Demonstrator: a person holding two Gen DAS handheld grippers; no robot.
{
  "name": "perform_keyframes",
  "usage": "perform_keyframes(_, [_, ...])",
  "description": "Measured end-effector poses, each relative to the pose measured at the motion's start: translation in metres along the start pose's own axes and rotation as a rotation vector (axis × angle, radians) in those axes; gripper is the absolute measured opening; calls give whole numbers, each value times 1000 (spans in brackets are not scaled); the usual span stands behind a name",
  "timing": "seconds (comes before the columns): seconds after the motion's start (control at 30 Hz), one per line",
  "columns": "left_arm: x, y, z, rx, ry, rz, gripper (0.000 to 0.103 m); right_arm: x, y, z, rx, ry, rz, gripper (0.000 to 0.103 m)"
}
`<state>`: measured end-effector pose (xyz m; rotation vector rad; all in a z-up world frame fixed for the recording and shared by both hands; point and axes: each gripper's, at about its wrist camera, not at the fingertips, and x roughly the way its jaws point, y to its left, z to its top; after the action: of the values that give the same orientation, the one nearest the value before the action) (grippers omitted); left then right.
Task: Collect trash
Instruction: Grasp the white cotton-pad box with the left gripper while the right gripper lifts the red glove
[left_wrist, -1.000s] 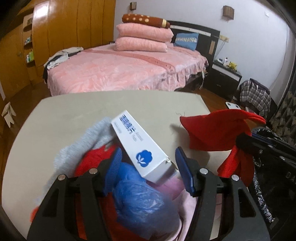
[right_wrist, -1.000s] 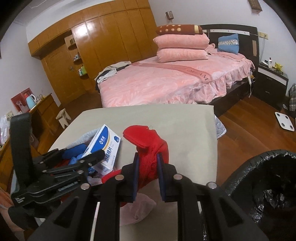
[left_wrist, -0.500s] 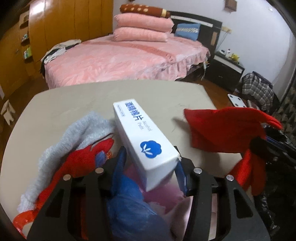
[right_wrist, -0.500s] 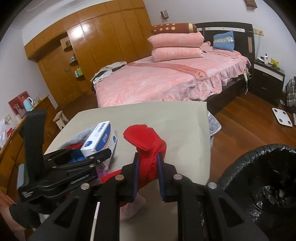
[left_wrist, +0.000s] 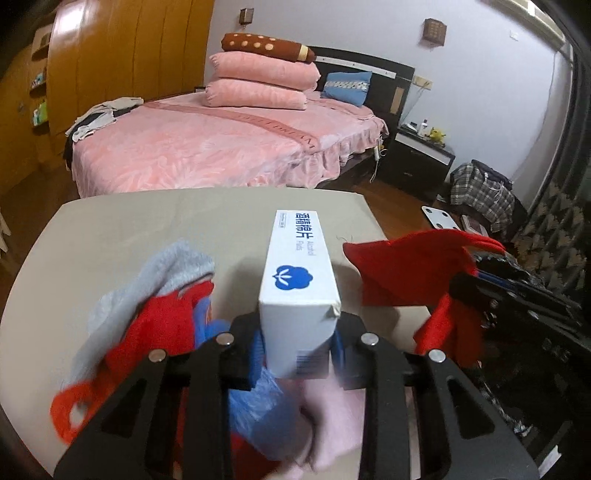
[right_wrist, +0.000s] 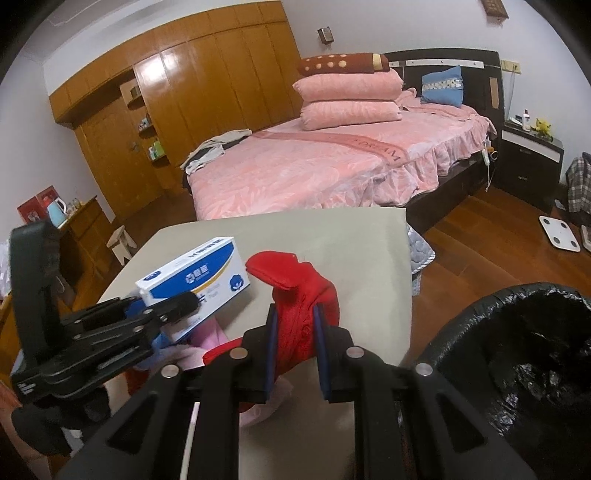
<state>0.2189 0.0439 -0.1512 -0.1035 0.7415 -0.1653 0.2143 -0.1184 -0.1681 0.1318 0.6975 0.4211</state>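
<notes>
White carton (left_wrist: 299, 291) now clamped in left gripper (left_wrist: 298, 341), jaws just closed on its sides; lifted clear of clothes heap (left_wrist: 155, 306) near table (left_wrist: 129, 221) near edge. Ready for carrying. Heap beneath blurred.

From right wrist: right gripper (right_wrist: 295, 332) gripping red cloth (right_wrist: 299, 295), above table's right edge. Black-lined bin (right_wrist: 517, 350) beside, cut off at frame; contents indistinct.

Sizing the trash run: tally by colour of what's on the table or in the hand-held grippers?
White box: 1, in the left hand-held gripper
Red cloth: 2, one in the right hand-held gripper, one in the pile
Grey cloth: 1
Blue crumpled plastic: 1
Pink cloth: 1
Total: 6
</notes>
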Motion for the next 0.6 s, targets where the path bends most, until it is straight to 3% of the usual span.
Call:
perform_keyframes(0.4, [-63, -32, -10, 57, -86, -39, 28, -58, 10, 0, -13, -73, -9, 18])
perform_keyframes(0.6, [-80, -45, -14, 65, -83, -57, 28, -83, 6, -2, -15, -100, -15, 18])
